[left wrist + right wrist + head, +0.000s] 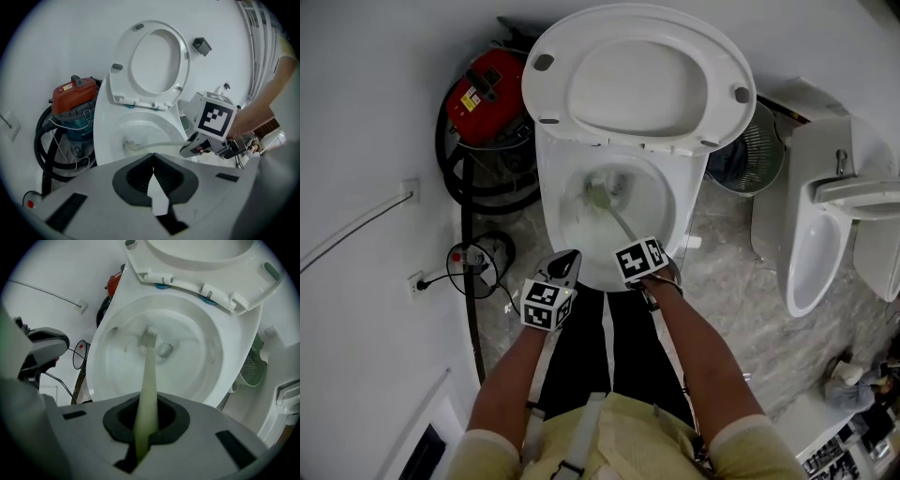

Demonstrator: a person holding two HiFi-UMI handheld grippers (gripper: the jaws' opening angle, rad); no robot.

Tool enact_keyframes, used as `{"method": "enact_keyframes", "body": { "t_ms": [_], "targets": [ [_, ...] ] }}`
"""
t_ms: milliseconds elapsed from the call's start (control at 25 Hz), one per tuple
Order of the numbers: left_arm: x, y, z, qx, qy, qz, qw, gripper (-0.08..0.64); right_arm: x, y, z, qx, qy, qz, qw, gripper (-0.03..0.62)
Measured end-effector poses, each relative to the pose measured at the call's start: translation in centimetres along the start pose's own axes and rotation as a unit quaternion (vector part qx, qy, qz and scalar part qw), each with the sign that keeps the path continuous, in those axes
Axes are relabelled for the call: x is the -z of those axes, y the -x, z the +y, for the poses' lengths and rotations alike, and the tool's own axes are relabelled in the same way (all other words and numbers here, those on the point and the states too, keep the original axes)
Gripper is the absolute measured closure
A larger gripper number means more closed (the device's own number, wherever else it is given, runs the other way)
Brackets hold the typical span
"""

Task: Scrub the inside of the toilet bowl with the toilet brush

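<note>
A pale green toilet brush (149,338) reaches down into the white toilet bowl (234,352), with its bristle head low near the drain. The right gripper (148,420) is clamped on the brush handle. The left gripper (153,174) hangs just beside it, jaws pressed together on nothing. Scrubbing appears to be under way; next, the head likely needs sweeping around the walls and under the rim. The raised seat (642,80) leaves the bowl open. A red vacuum cleaner (487,94) with a black hose (455,178) sits to the left and a urinal (816,253) to the right, neither in the way.
</note>
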State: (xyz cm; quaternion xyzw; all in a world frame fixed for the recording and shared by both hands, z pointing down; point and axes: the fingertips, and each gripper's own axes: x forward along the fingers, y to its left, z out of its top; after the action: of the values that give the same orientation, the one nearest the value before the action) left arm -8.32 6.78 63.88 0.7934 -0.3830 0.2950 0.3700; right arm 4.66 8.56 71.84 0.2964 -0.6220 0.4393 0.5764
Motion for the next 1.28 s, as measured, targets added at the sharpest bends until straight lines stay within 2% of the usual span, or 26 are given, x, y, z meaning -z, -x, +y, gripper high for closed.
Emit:
{"method": "enact_keyframes", "body": {
  "t_ms": [440,840,1080,1280],
  "targets": [
    [-0.2,-0.3,-0.8,0.014,-0.012,-0.004,0.9998,0.548,-1.0,0.9,-2.1,0.017,-0.042,-0.022,0.999,0.575],
    [0.0,-0.1,-1.5,0.019,-0.018,-0.006,0.9996,0.548,2.1,1.9,-5.3,0.05,-0.085,-0.021,0.995,0.575],
    [-0.1,0.5,-2.0,0.019,-0.018,-0.011,0.9996,0.548,4.7,2.2,-6.7,0.093,-0.067,-0.004,0.993,0.575],
    [0.6,1.6,-2.2,0.015,-0.016,-0.008,0.9997,0.548,6.4,2.1,-6.7,0.105,-0.061,0.01,0.993,0.575]
  ]
}}
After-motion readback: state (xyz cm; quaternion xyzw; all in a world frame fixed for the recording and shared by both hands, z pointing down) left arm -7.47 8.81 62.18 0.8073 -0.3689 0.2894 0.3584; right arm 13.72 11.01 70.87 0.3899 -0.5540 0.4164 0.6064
